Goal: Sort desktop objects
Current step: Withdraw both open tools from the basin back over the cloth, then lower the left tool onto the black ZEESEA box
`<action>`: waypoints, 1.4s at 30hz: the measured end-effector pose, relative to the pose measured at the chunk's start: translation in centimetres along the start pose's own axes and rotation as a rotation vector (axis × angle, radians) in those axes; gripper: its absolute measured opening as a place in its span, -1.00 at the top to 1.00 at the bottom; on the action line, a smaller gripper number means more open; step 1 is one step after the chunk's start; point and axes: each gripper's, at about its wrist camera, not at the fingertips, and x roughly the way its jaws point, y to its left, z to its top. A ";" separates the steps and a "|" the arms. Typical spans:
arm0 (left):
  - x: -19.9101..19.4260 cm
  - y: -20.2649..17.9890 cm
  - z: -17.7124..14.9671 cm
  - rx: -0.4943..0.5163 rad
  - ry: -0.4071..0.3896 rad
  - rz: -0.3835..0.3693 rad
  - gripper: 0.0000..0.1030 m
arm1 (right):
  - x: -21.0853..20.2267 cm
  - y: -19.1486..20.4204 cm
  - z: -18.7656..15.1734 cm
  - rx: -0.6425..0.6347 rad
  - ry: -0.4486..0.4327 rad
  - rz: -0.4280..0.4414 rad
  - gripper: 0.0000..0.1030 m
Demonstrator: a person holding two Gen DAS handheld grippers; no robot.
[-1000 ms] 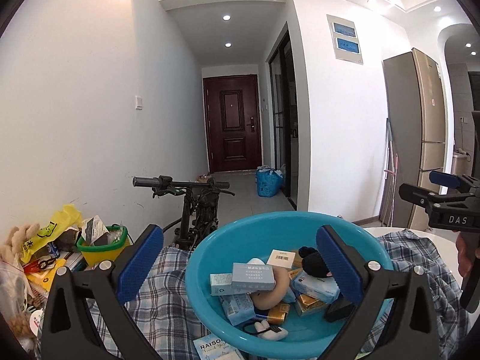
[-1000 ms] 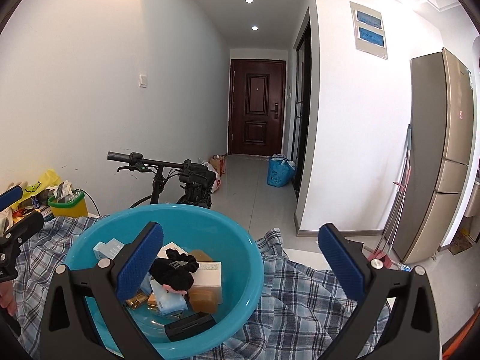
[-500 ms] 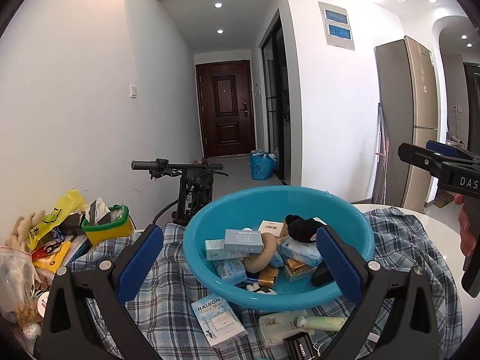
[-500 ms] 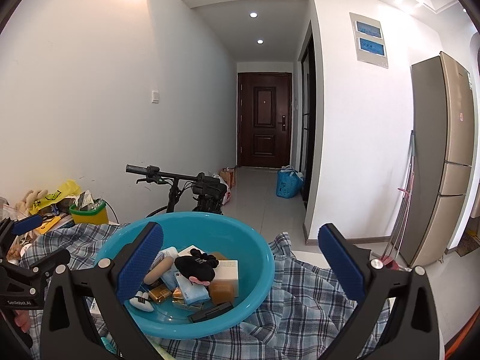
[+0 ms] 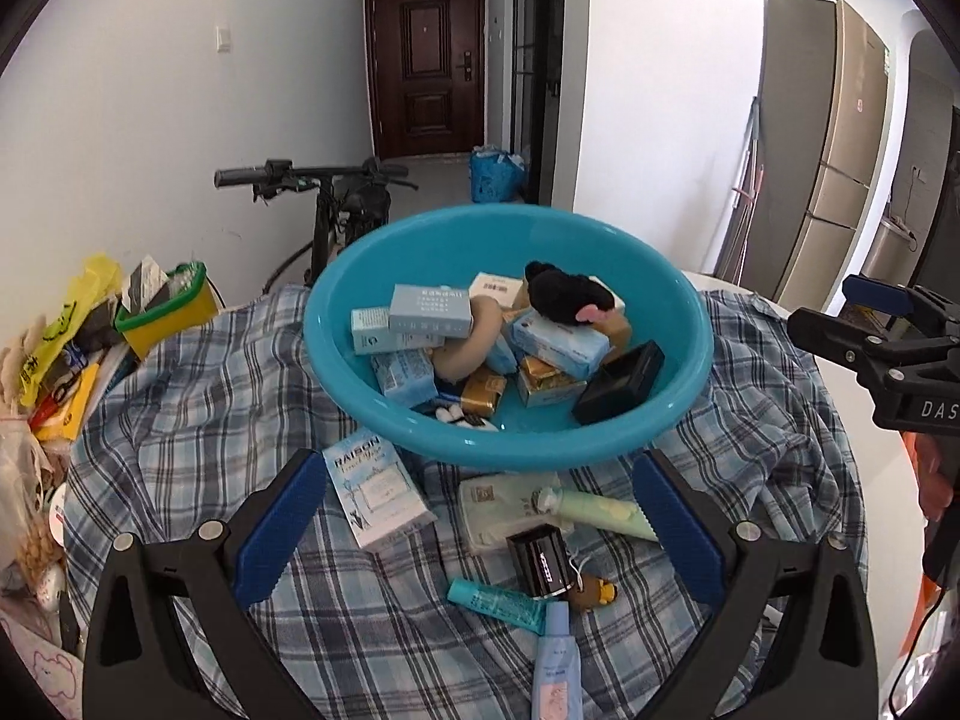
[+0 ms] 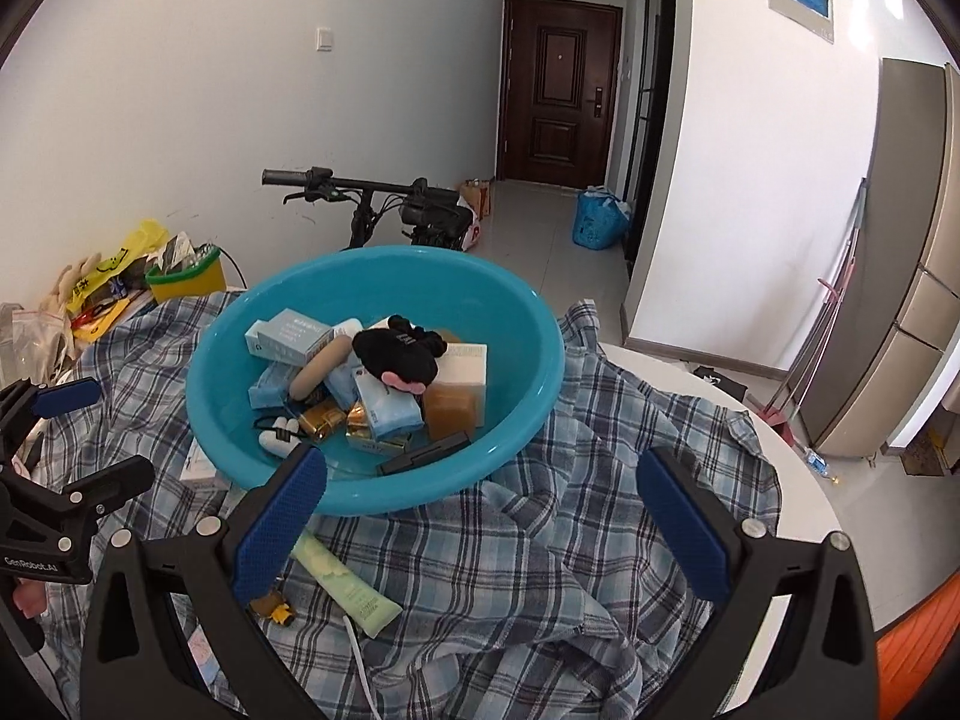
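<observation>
At the far left of the left wrist view, a heap of bags and packets (image 5: 54, 360) lies on the worktop beside a yellow tub with a green rim (image 5: 168, 315). A blue plaid shirt (image 5: 198, 396) is spread over most of the round white worktop (image 6: 798, 480), and everything to be sorted sits on it.

The left gripper (image 5: 474, 534) hangs above the near edge of the shirt, its blue-padded fingers (image 5: 273, 531) spread wide and holding nothing. Between and just beyond them lie loose items: a white "RAISON" packet (image 5: 375, 489) partly tucked under the basin's rim, a white pouch (image 5: 498, 504), a pale green tube (image 5: 606, 513), a small black box (image 5: 540, 558), a teal tube (image 5: 495, 600), a light blue tube (image 5: 558, 660) and a small brown figure (image 5: 594, 591).

Behind these stands a turquoise basin (image 5: 690, 312), tilted toward the camera. Inside are several light blue boxes (image 5: 429, 309), a beige curved piece (image 5: 474, 342), gold-wrapped blocks (image 5: 543, 378), a black plush toy (image 5: 567, 297), a white box (image 6: 465, 363) and a black box (image 5: 621, 384).

The right gripper (image 6: 480, 531) hovers over rumpled shirt just right of the basin, its fingers (image 6: 684, 531) also wide apart and empty. A bicycle (image 6: 384, 204) stands behind the worktop, and a fridge (image 5: 834, 138) at the far right.
</observation>
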 end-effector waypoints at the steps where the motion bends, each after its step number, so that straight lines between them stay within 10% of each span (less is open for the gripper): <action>1: 0.5 0.0 -0.3 0.000 0.029 -0.008 -1.00 | 0.1 0.2 -0.2 -0.013 0.019 0.004 -1.00; 9: 5.6 0.3 -3.5 -0.002 0.213 0.053 -1.00 | 1.0 0.9 -2.6 -0.077 0.116 0.004 -1.00; 25: 9.7 -1.3 -4.9 -0.084 0.291 0.010 -0.85 | 2.7 0.6 -4.9 -0.081 0.171 0.007 -1.00; 42: 12.2 -1.4 -5.8 -0.094 0.332 -0.004 -0.07 | 3.6 0.6 -6.1 -0.040 0.166 0.035 -0.99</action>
